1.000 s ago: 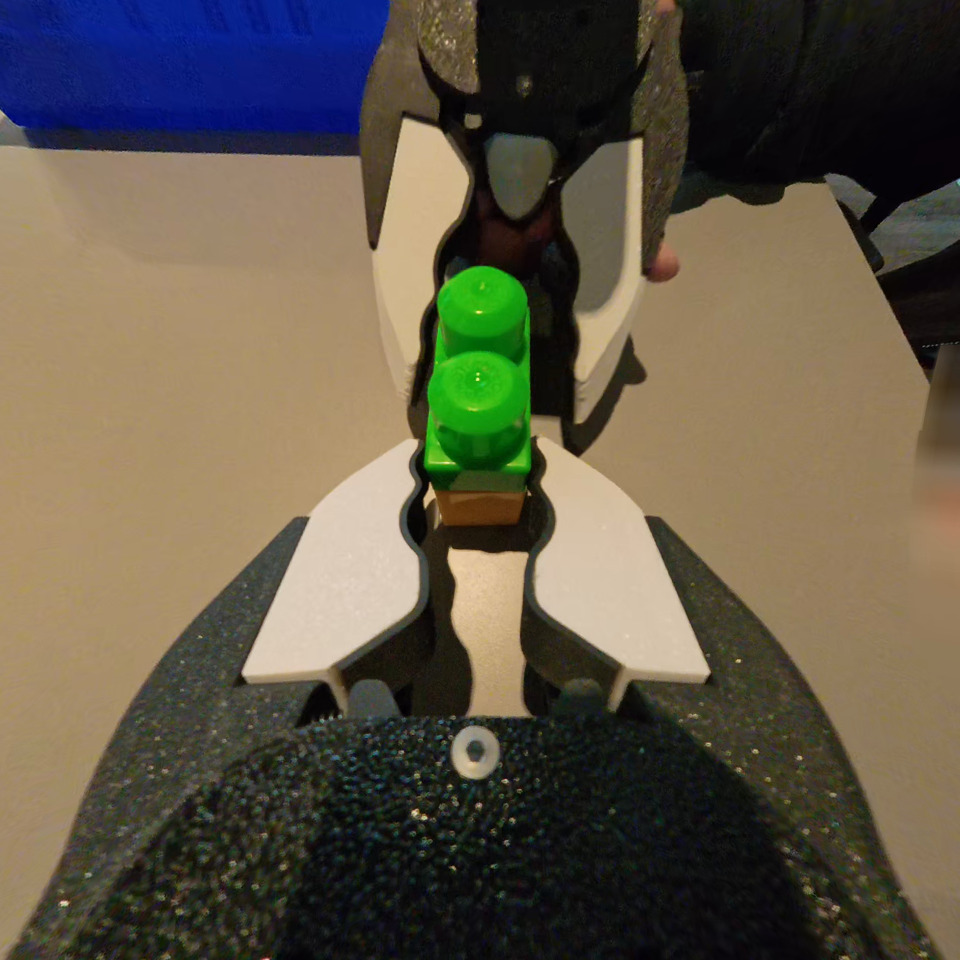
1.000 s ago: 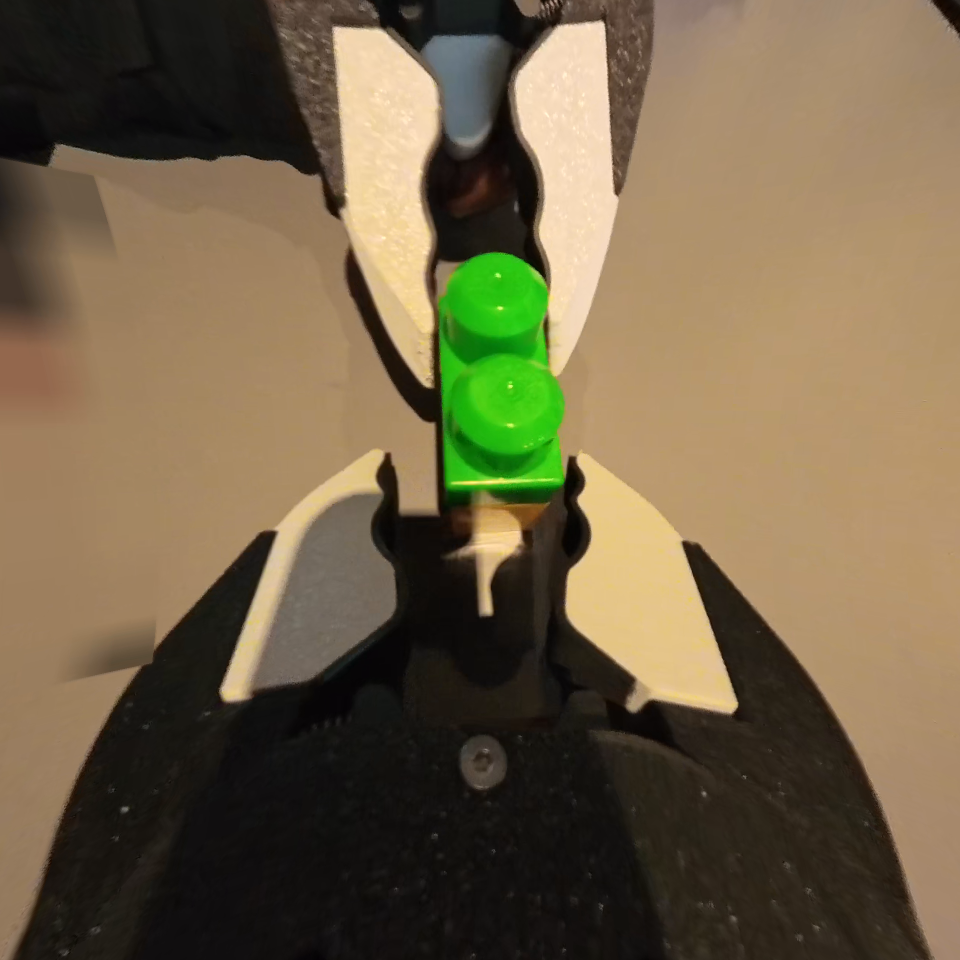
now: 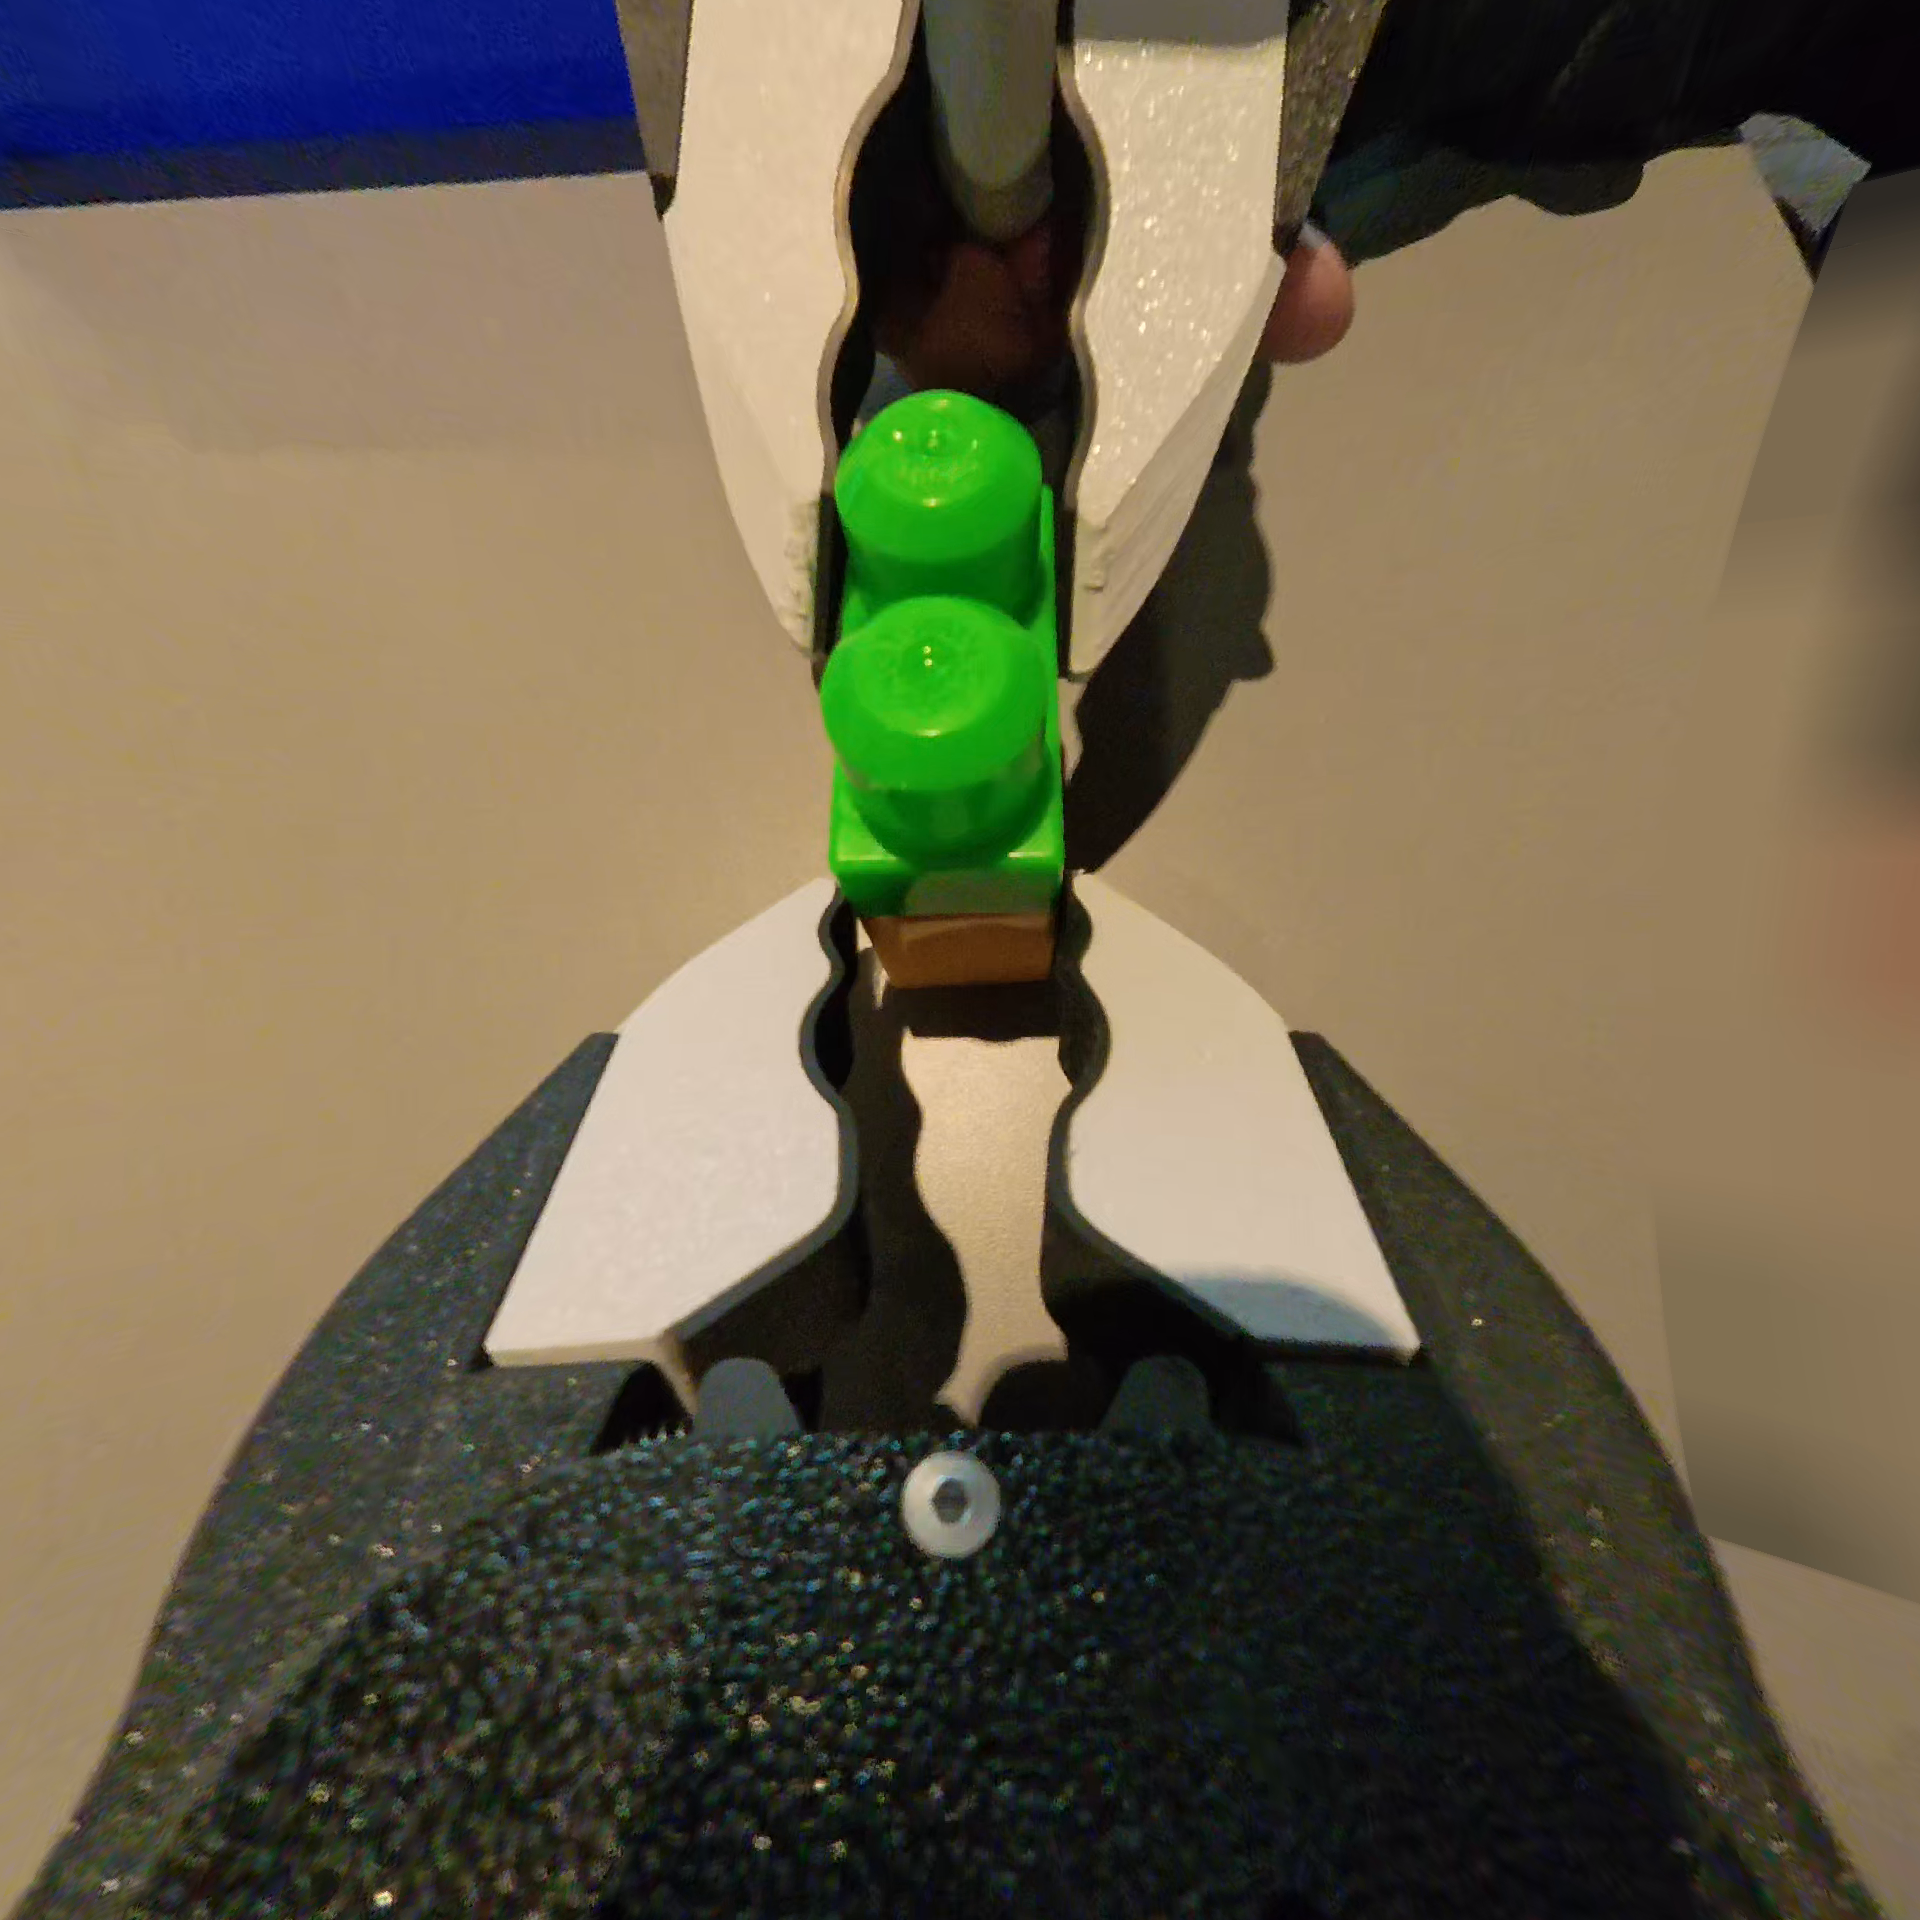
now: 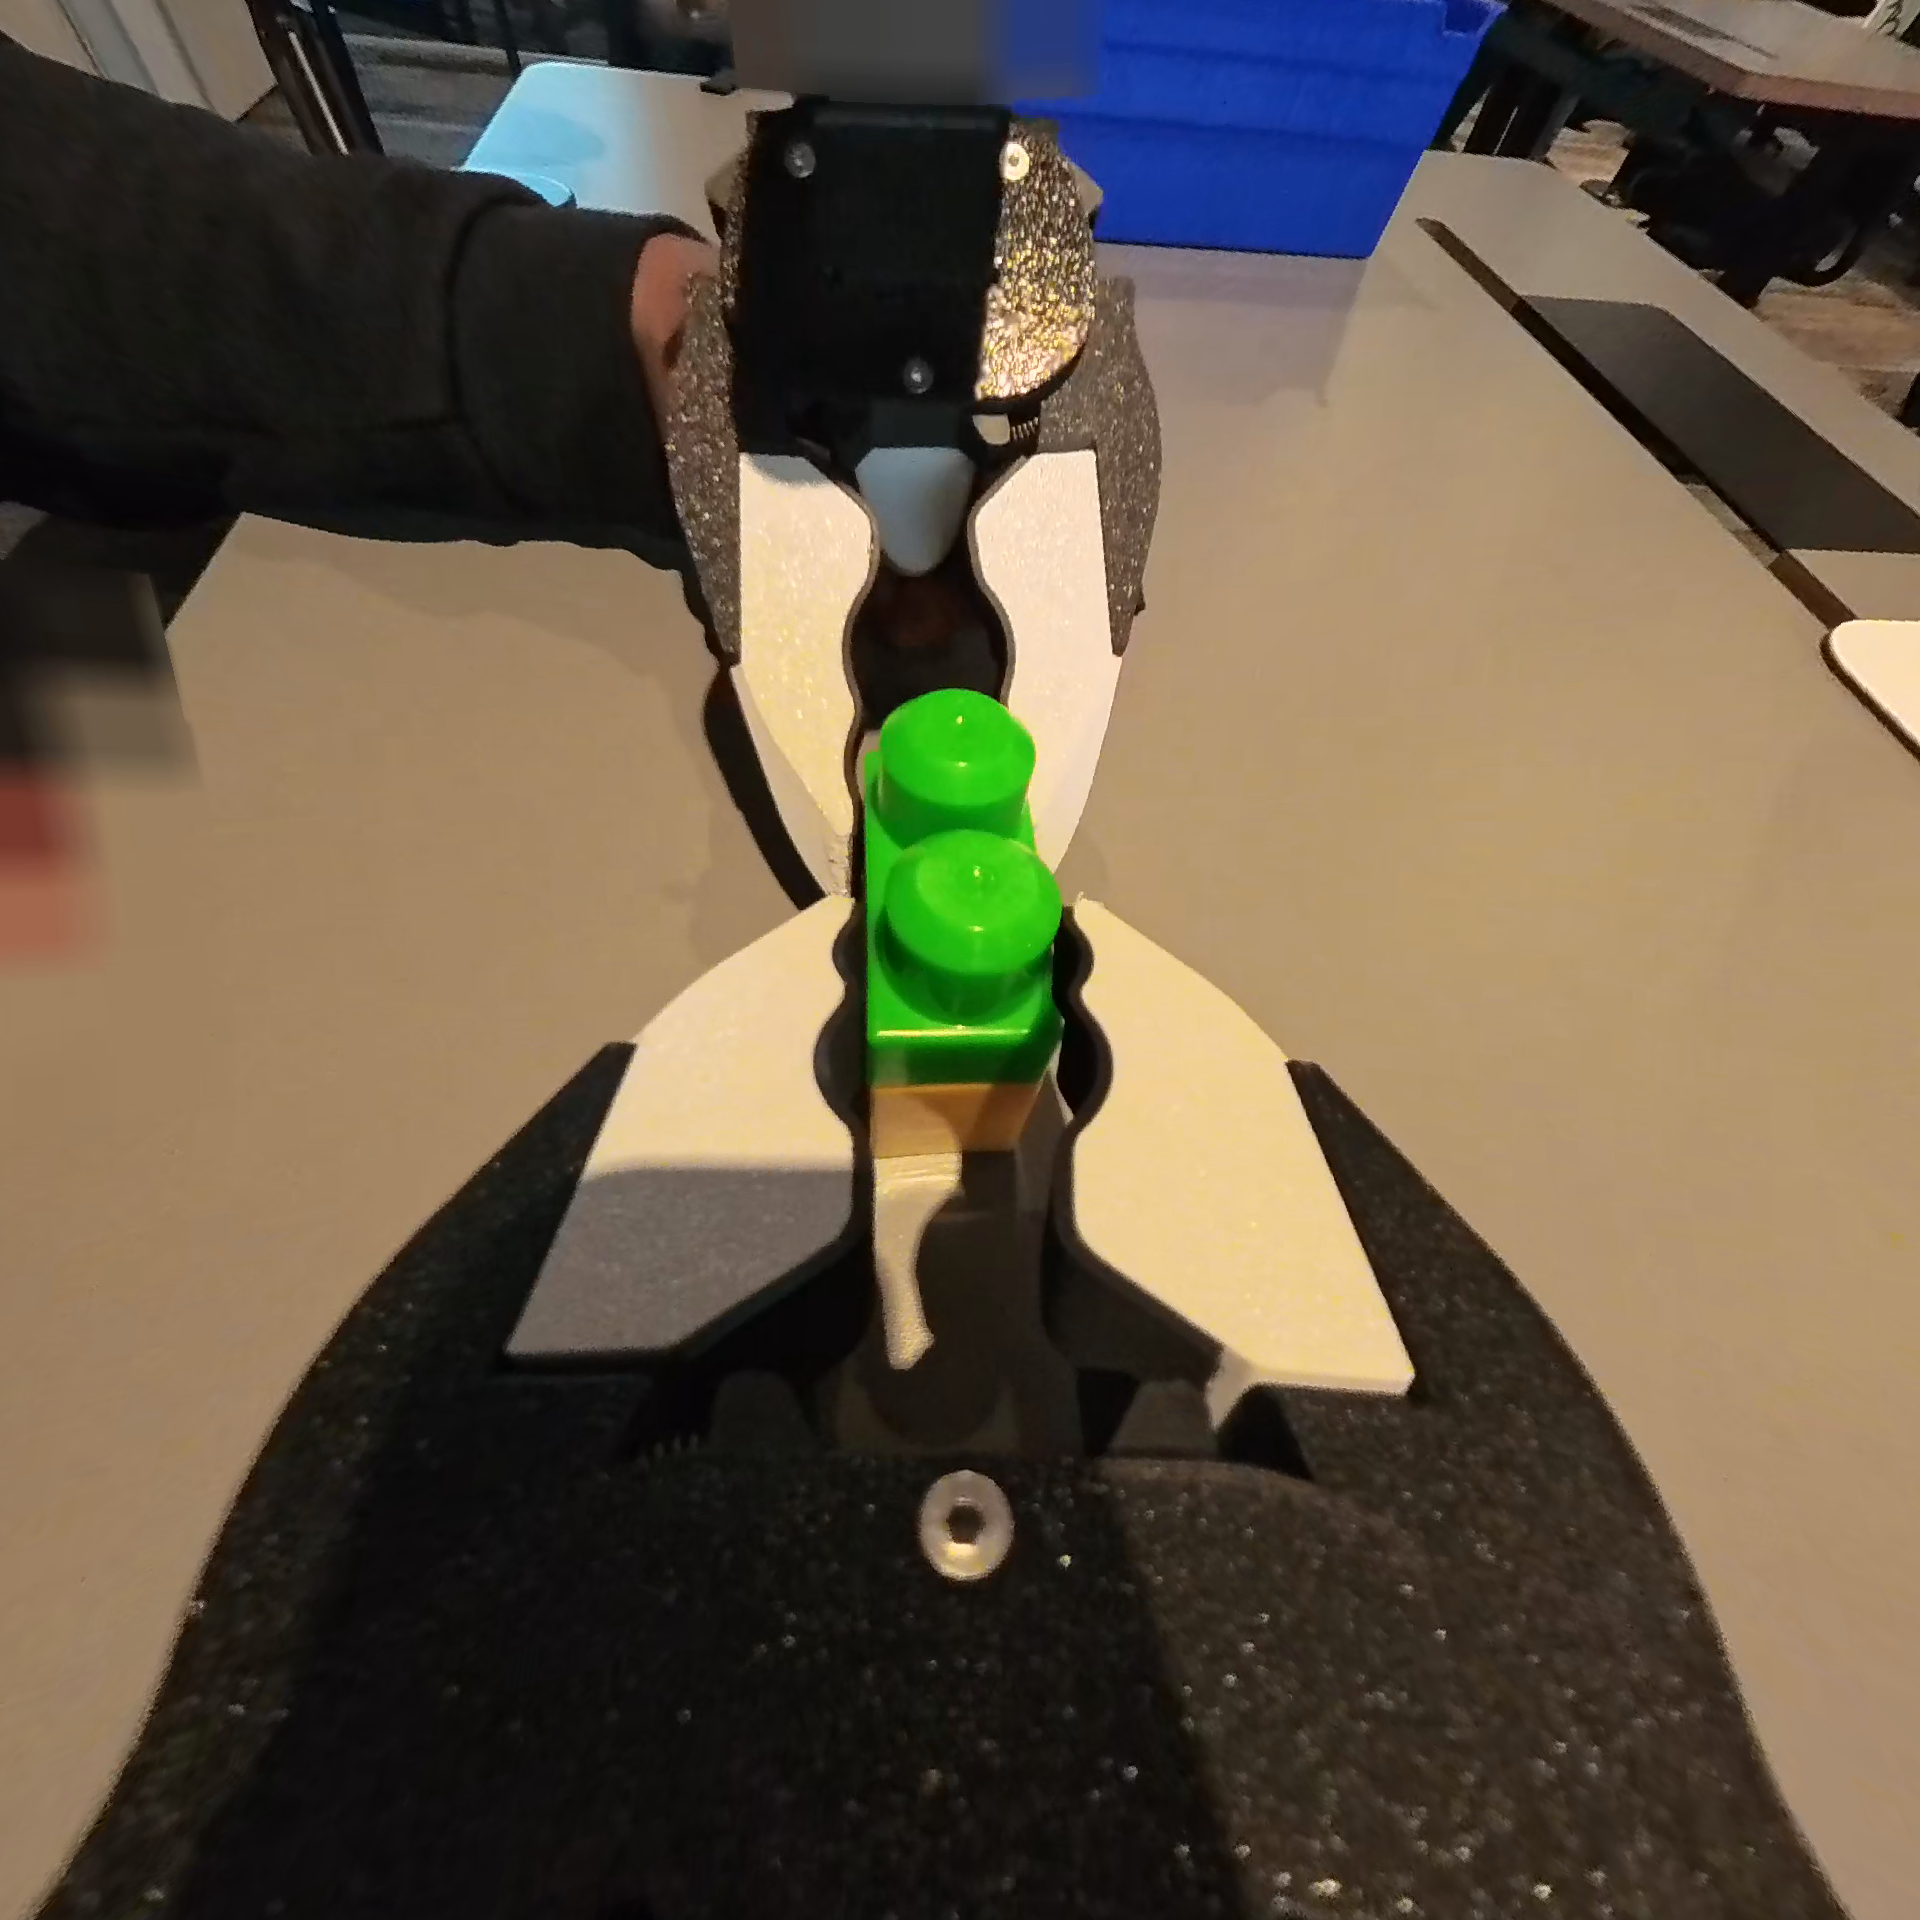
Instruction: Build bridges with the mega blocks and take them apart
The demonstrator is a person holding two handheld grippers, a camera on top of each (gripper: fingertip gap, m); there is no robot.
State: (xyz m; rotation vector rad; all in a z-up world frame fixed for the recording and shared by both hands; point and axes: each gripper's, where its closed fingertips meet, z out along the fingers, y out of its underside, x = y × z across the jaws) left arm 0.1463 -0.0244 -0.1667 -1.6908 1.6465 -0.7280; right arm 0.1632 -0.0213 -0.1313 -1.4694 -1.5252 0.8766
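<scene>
Left wrist view: left hand-held gripper (image 3: 956,914) clamped on tan block (image 3: 961,948) under green block (image 3: 951,717); right hand-held gripper (image 4: 961,997) clamped on the opposite end.

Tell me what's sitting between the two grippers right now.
The green block, stacked on a tan block, lies between the left gripper and the right gripper; both wrist views show it.

A plain grey-beige worktop (image 4: 1455,831) fills both views; a blue bin (image 4: 1247,135) sits at its far edge, upper right of the right wrist view.
</scene>
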